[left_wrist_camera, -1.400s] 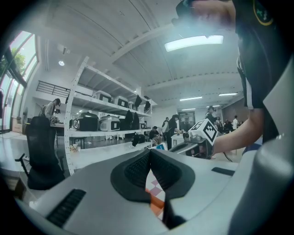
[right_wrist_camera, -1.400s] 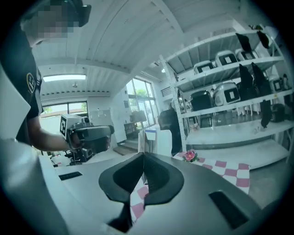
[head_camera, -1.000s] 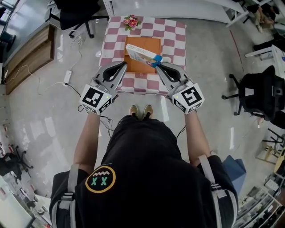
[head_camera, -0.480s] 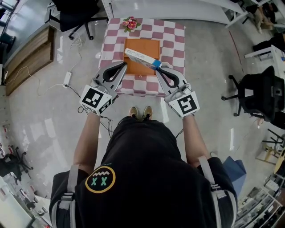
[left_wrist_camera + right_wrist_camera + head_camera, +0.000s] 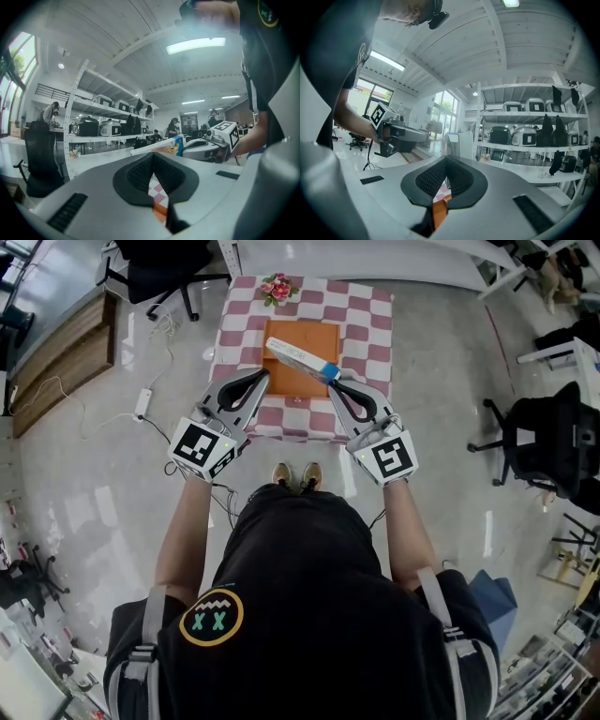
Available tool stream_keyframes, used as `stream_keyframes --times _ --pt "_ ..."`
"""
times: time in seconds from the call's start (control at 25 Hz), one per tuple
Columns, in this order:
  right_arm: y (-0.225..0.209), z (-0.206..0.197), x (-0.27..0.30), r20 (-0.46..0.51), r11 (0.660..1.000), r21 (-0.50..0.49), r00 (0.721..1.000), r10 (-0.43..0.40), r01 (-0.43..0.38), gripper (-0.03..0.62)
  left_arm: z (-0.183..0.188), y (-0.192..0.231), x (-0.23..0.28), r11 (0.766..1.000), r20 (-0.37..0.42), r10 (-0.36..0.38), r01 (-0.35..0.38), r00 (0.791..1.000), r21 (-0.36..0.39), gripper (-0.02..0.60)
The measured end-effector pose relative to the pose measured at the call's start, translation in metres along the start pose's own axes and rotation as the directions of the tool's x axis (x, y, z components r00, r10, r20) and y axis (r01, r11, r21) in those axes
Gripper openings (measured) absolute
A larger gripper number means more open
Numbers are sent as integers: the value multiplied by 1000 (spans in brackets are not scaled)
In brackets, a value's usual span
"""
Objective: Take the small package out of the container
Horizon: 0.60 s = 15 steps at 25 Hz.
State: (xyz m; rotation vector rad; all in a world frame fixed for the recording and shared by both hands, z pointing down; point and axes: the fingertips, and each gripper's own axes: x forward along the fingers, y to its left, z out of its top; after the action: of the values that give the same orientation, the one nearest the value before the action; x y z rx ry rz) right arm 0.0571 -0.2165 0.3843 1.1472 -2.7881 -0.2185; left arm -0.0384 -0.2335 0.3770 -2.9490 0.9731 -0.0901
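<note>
We pinch the small package's near end in our right tongs, its length slanting away leftward over the orange container, left tongs closed on nothing alongside.

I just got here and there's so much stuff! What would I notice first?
A long white small package with a blue end, pinched in the right gripper over the orange container. Below is a pink-checked table with a flower at its far edge.
</note>
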Motion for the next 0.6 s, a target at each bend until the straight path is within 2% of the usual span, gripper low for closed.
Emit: stream_keyframes --times 0.6 --pt "0 -1 3 -7 1000 -1 1000 -17 17 20 -1 0 -4 1000 -2 -1 1 1000 0 17"
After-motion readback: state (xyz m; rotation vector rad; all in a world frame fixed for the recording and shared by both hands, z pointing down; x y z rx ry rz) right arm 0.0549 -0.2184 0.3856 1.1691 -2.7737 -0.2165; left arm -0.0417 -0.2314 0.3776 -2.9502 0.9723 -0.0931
